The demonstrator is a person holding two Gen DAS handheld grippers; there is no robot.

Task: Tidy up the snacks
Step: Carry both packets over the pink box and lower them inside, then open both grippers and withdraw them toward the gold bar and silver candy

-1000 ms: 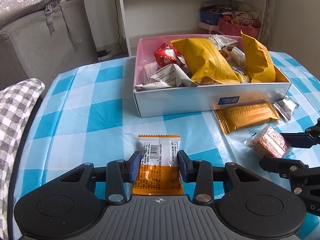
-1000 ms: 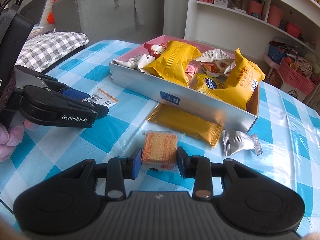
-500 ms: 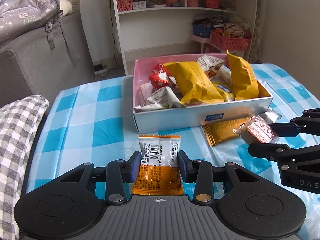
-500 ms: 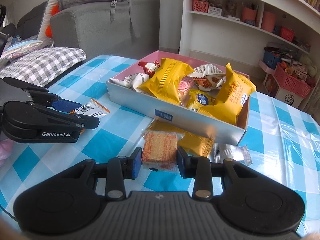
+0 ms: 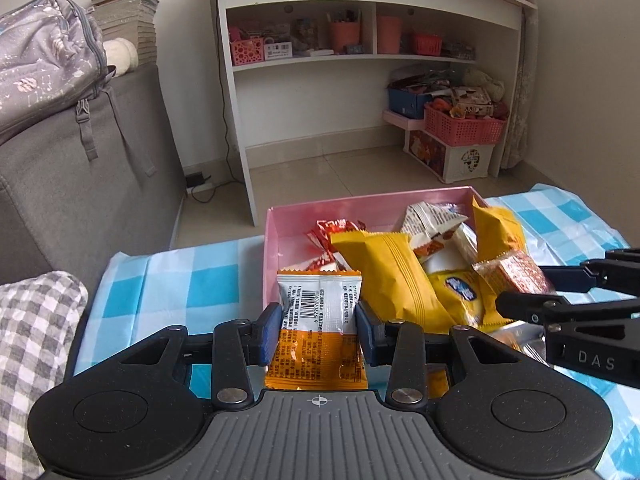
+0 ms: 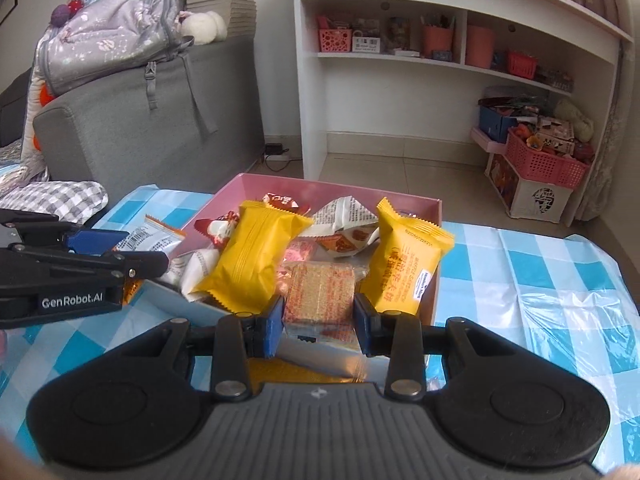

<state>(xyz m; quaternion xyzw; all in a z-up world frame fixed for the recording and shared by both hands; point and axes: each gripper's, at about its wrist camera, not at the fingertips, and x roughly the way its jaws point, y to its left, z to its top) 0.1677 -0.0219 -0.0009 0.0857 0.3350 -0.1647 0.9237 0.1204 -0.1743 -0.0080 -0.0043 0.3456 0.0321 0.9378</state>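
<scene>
1. The left gripper (image 5: 319,330) was clamped on an orange-and-white snack packet (image 5: 319,332), held in the air at the near left corner of the pink-lined box (image 5: 276,220).
2. The right gripper (image 6: 319,322) was clamped on a clear-wrapped wafer cake (image 6: 320,300), held over the box's near edge.
3. The box already held many snacks, among them two yellow packets (image 6: 256,256), so the sorting looked well along.
4. Both held snacks had yet to be dropped in. A gold bar wrapper (image 6: 296,372) lay on the blue checked tablecloth (image 6: 540,280) under the right gripper, outside the box. Whether more remained outside could not be told.
5. One second earlier both snacks sat low at the cloth, short of the box; since then both grippers had lifted and moved forward to it, grips unchanged.
</scene>
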